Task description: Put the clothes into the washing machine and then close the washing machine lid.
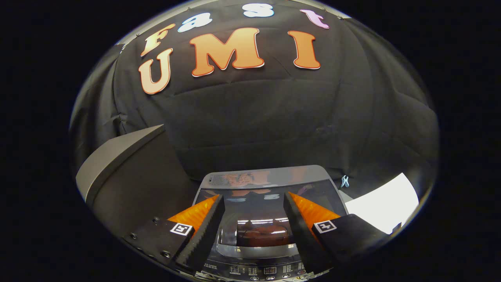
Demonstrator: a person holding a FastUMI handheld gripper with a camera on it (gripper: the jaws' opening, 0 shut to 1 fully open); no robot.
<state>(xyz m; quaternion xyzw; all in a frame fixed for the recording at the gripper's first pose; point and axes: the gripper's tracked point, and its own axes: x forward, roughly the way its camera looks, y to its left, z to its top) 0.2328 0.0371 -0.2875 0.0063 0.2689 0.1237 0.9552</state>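
Gripper (253, 203) with fingers spread wide and holding nothing, above the washing machine (266, 180), whose closed glass lid (256, 223) lies between them, grey panel (125, 164) alongside.

Washing machine (266, 219) just ahead of gripper (254, 231), lid (262, 196) down between the spread fingers, control panel (258, 269) nearest; grey cabinet (129, 172) left, white sheet (385, 205) right.

A staged recording booth, not a real laundry room: black cloth (274, 117) hangs as the wall right behind the washer (266, 184). Left of the washer stands a grey box (129, 176); to its right lies a white sheet (385, 205), with a small clip (345, 181) between.
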